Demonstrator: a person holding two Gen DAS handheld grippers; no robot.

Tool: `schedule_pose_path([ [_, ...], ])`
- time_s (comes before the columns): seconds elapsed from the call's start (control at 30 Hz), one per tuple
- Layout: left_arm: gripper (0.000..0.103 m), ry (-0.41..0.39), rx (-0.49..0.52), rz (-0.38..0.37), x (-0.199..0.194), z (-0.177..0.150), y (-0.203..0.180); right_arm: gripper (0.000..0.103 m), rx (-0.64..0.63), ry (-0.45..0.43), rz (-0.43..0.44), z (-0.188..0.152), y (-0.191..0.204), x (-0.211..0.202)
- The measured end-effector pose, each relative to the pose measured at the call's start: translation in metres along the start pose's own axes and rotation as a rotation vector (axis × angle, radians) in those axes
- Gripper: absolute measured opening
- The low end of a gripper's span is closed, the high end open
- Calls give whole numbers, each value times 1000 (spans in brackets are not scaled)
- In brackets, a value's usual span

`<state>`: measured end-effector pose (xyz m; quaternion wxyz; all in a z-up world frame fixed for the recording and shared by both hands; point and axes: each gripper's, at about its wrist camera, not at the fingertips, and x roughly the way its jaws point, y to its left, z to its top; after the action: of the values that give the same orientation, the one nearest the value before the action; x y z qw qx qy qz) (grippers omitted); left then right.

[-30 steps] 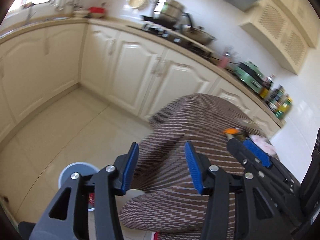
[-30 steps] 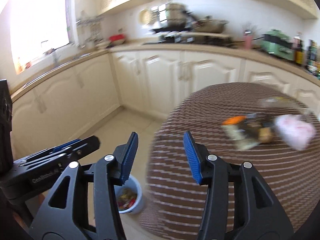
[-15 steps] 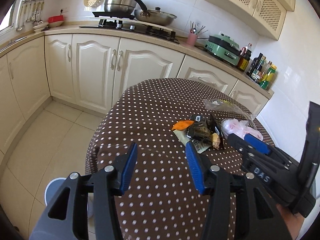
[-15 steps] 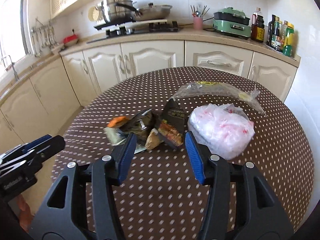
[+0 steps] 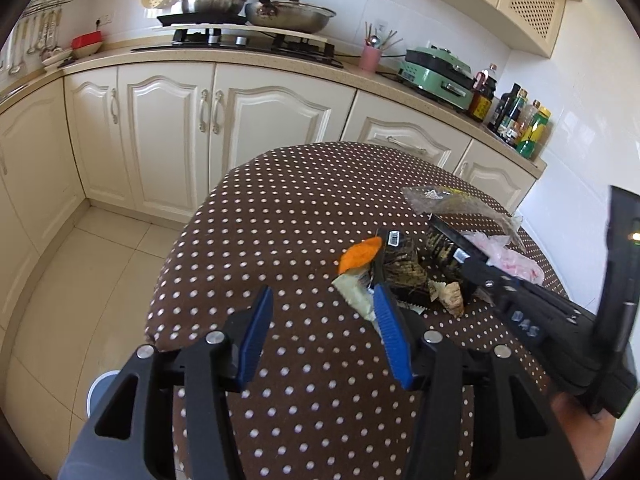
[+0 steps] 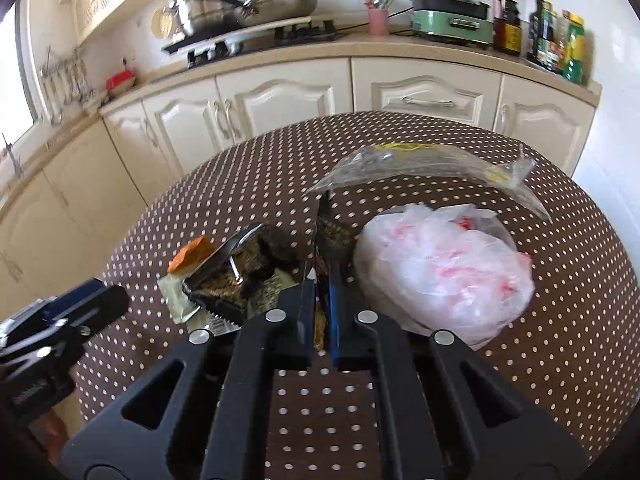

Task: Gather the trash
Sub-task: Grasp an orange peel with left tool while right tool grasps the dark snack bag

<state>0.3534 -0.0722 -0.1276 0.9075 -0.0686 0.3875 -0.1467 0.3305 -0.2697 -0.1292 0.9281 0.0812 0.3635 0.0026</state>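
Now my right claw has narrowed onto the dark snack wrapper in the trash pile on the dotted surface; half a second ago it was wide. Left claw stays wide, hovering beside the orange scrap.

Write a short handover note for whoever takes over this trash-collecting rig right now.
Left gripper: open, empty, above the table's near edge.
Right gripper: closed on the dark wrapper standing in the pile.
Also on the table: orange scrap, crumpled dark packet, clear bag, white-pink bag.
Done: one wrapper gripped; nothing seems to be off the table yet.
Left: carry every piece to the bin on the floor.
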Motion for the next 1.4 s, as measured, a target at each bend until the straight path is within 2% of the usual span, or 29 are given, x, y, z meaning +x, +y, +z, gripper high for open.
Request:
schedule_pose_path([
  [0.27, 52, 30, 66, 14, 34, 21, -23, 4, 25, -32, 30, 1, -7, -7],
  [0.43, 52, 62, 21, 44, 52, 30, -15, 4, 36, -58, 42, 3, -10, -12],
  [0.7, 51, 117, 21, 66, 76, 36, -17, 4, 24, -52, 63, 5, -6, -11],
  [0.77, 25, 120, 35, 57, 76, 36, -19, 4, 24, -51, 62, 5, -5, -10],
  [0.8, 17, 126, 38, 48, 77, 36, -19, 4, 26, -52, 64, 5, -6, -10],
  [0.83, 5, 125, 37, 40, 77, 35, -19, 4, 29, -55, 65, 4, -6, -11],
  [1.03, 4, 31, 26, 21, 50, 30, -15, 2, 35, -99, 65, 4, -7, -19],
  [1.3, 3, -8, -13, -7, 17, 21, -1, 1, 24, -194, 82, 9, 1, -44],
  [1.37, 3, -15, -19, -7, 10, 19, 4, 1, 8, -188, 52, 11, 4, -44],
  [1.4, 3, -22, -24, -5, 4, 17, 6, 1, -10, -147, 38, 12, 5, -38],
])
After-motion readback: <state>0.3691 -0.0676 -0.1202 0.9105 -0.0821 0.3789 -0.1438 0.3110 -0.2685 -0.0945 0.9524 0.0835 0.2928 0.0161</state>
